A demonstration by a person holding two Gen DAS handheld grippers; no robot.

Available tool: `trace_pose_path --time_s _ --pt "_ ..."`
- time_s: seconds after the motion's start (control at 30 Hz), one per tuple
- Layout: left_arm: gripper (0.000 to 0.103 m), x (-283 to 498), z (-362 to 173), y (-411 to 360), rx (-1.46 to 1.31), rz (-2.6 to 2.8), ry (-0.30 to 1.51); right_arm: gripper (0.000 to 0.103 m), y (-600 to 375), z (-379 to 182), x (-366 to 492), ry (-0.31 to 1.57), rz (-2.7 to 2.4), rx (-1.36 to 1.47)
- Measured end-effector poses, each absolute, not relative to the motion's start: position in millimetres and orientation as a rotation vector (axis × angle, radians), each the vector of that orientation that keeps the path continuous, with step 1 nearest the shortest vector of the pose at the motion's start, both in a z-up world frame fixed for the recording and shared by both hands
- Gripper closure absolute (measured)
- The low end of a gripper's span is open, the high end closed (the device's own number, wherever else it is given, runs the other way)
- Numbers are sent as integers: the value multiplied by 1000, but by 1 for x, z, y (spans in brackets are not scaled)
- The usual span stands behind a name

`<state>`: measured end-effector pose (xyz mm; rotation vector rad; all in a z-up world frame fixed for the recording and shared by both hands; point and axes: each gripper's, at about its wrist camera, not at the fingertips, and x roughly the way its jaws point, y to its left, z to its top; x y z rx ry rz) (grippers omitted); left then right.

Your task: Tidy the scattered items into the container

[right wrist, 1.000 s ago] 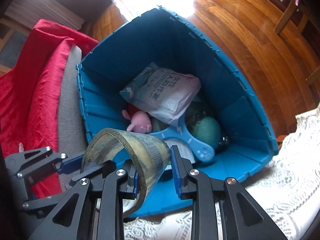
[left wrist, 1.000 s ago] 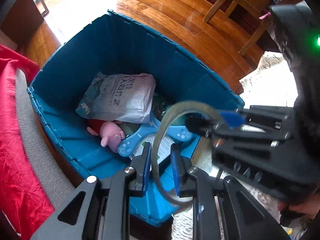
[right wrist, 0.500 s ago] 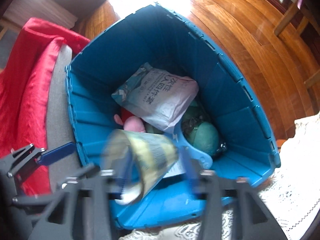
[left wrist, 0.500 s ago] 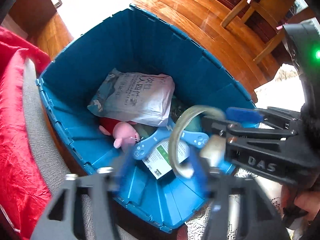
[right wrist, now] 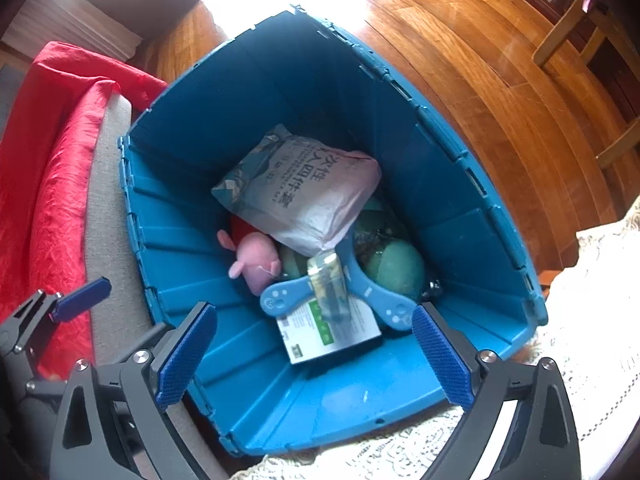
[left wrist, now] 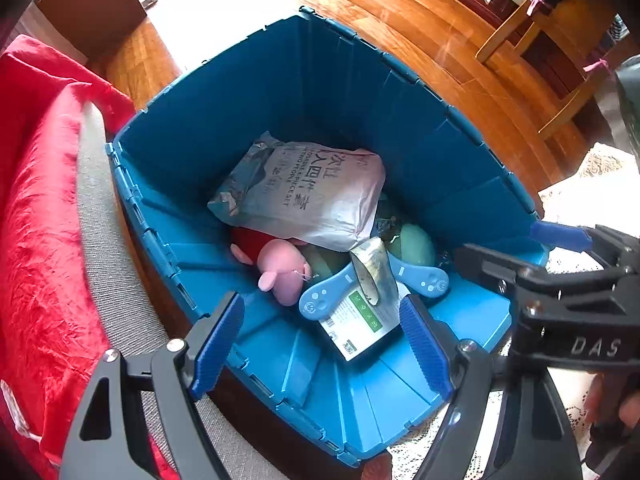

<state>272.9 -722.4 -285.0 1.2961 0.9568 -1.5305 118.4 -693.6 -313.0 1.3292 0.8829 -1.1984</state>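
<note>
Left gripper (left wrist: 322, 346): I am holding it above the near edge of the bin (left wrist: 460, 184), jaws spread wide, nothing between them.
Right gripper (right wrist: 316, 354): I am hovering it over the same near edge, jaws also wide and gripping nothing.
Strap (right wrist: 329, 286): it is lying inside the bin near the middle, curled, resting across the blue toy (right wrist: 372, 294) and the box (right wrist: 332, 330).
Bag (left wrist: 308, 196): it is sitting toward the far side, leaning on the pink plush (left wrist: 282, 270) and the green ball (right wrist: 394, 268).
Bin: it is standing on the wood floor (left wrist: 440, 40), touching the red sofa (left wrist: 36, 220) on its left edge, lace cloth (right wrist: 580, 300) just beside its right corner.
</note>
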Motion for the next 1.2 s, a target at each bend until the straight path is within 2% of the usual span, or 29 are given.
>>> trace_pose_path --time_s 0.57,1.2 --pt "23 284 -291 -714 1278 -1497 980 0 -666 -296 107 1011 -1304 1240" --pt "23 288 -286 -711 1281 -1497 981 0 -655 -288 108 1005 -1331 1235"
